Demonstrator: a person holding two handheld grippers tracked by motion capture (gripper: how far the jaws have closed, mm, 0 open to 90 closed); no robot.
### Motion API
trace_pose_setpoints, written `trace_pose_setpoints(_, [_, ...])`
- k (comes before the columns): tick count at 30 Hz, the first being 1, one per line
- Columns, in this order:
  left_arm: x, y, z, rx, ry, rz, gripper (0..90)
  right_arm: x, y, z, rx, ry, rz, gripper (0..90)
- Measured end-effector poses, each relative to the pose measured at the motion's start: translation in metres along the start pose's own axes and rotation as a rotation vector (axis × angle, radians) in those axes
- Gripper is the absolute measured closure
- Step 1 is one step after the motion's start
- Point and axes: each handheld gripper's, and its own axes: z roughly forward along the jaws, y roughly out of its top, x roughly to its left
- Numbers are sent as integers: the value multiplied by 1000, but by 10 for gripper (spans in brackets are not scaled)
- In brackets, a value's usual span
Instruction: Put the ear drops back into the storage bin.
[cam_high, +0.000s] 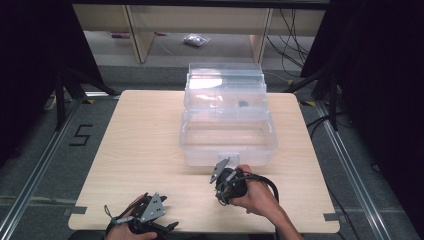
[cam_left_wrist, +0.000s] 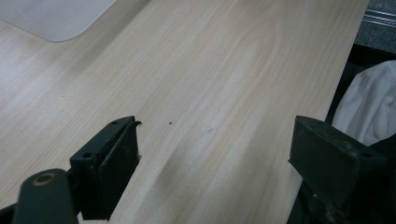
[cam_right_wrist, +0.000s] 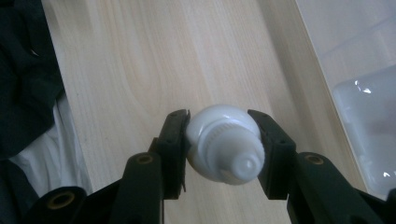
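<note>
Right gripper (cam_right_wrist: 223, 140): jaws pinching white bottle (cam_right_wrist: 224, 142) on both sides, above table (cam_right_wrist: 140, 70), near front wall of clear box (cam_high: 227, 132). Left gripper (cam_left_wrist: 212, 154): jaws spread, nothing between, low over table's near edge.

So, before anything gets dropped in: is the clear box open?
Open: the clear box has its lid raised behind it.
</note>
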Motion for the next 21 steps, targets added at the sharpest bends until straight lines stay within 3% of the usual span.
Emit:
trace_pose_setpoints(2, [-1,0,0,6,-1,-19,152,-4,-3,-1,1,9,-7,602])
trace_pose_setpoints(3, [-1,-1,0,7,-5,-16,152,-5,-4,-2,-4,-2,16,602])
trace_pose_setpoints(8, [1,0,-1,12,3,8,152,-11,-9,-4,-7,1,36,602])
trace_pose_setpoints(11, [-1,0,0,11,-3,-12,152,-14,-12,-5,-14,-2,45,602])
trace_pose_setpoints(14, [1,0,-1,11,1,6,152,-17,-17,-10,-23,-4,66,602])
trace_pose_setpoints(15, [1,-1,0,10,-1,-15,152,-19,-20,-13,-26,-4,64,603])
trace_pose_setpoints(16, [2,-1,-1,11,5,3,152,-20,-22,-16,-28,-5,74,602])
trace_pose_setpoints(18, [1,0,-1,10,4,-11,152,-23,-25,-20,-27,-6,82,602])
trace_pose_setpoints(21, [1,-1,0,10,1,4,152,-27,-28,-24,-12,-17,85,602])
